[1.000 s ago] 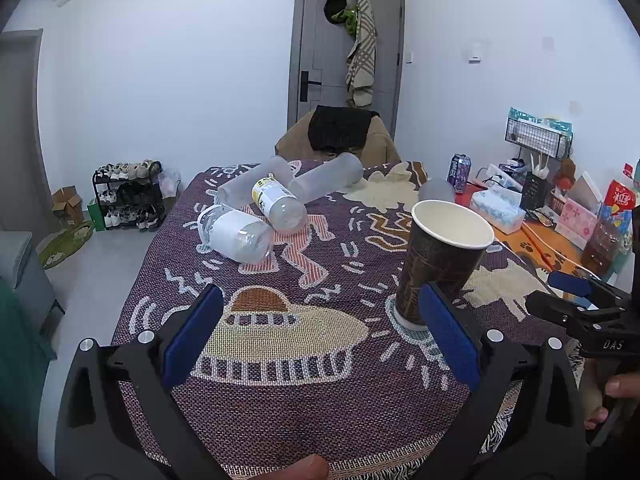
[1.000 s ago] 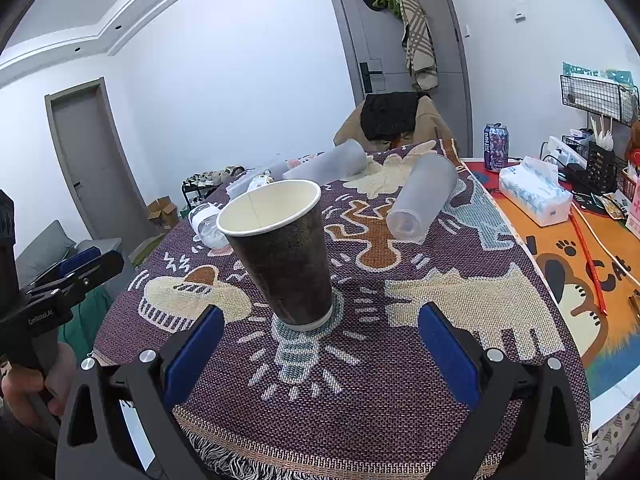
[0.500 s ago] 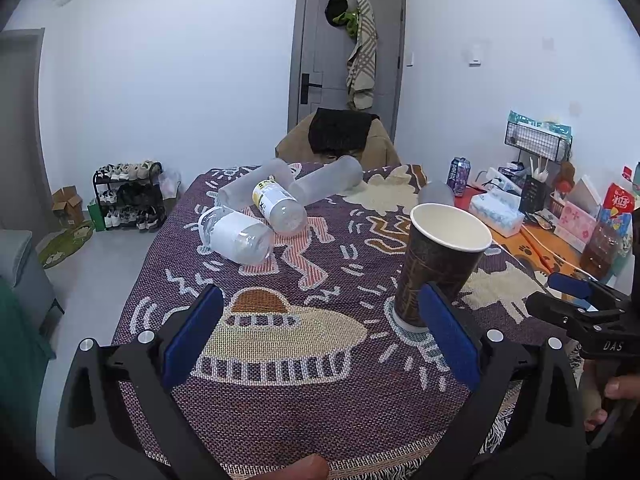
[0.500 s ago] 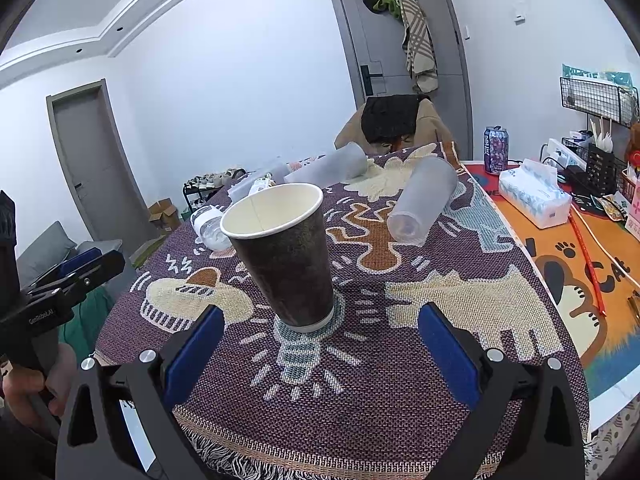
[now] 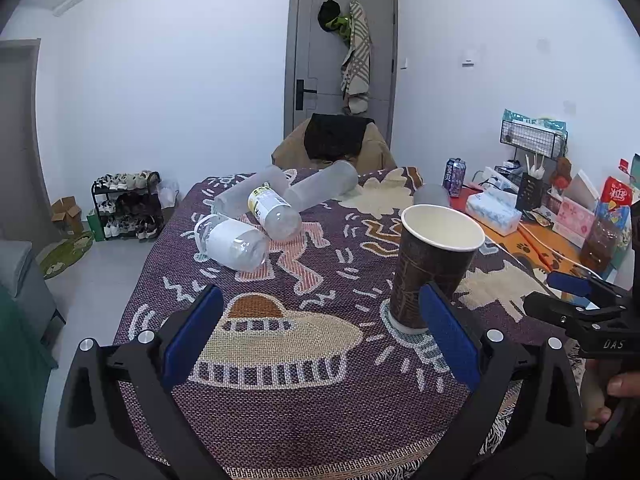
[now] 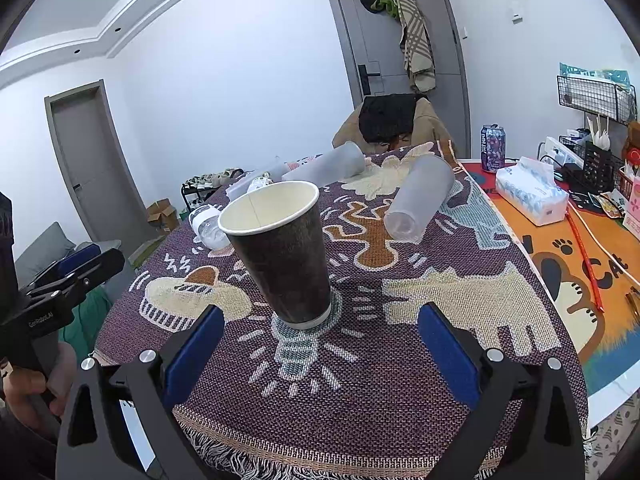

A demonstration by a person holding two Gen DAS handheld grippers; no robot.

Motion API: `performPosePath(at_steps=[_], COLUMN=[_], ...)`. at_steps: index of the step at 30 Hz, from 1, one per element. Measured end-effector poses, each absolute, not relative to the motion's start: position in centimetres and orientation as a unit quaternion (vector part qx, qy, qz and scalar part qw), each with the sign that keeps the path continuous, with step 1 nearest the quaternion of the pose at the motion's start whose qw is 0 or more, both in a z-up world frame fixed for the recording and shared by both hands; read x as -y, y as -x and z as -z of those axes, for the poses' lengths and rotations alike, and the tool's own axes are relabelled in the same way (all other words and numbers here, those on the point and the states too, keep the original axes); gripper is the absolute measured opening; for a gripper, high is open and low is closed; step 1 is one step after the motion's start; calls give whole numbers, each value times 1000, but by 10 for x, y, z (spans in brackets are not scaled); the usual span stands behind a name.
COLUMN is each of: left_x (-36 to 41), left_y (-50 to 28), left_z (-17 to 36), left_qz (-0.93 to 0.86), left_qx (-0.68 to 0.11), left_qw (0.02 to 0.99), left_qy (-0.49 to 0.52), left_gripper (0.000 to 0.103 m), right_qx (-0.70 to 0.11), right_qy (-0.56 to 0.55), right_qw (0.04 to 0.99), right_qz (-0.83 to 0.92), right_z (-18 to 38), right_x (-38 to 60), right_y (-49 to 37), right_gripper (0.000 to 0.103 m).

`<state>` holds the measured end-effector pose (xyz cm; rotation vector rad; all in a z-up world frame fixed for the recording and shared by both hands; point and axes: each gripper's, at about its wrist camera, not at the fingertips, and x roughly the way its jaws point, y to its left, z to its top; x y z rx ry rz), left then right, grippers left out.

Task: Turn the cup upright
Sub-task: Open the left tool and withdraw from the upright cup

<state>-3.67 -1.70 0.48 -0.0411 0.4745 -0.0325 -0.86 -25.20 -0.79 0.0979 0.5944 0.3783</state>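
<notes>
The cup (image 6: 282,252) stands upright on the table (image 6: 440,380); both grippers (image 5: 320,344) (image 6: 320,348) hover, jaws wide and empty. Task looks finished; only withdrawal is left.

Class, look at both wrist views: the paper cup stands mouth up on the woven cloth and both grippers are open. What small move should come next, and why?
Probably draw the right gripper straight back from the paper cup. The cup already stands upright on the woven cloth, mouth up, apart from both blue pads, so the flip looks done. The left gripper is also open and holds nothing.
</notes>
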Motion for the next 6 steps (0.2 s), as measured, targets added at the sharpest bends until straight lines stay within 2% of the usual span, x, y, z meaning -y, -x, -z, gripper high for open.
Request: performPosePath(at_steps=[6], left_x=[11], left_y=[33], left_z=[1], left_qz=[24], left_qx=[-248], left_qw=[968], left_qy=[38], left_gripper=[97], right_qx=[-307], right_qy=[-43], right_qw=[931], right_qz=[-192], right_z=[12], right_x=[245], right_y=[3], right_gripper=[95])
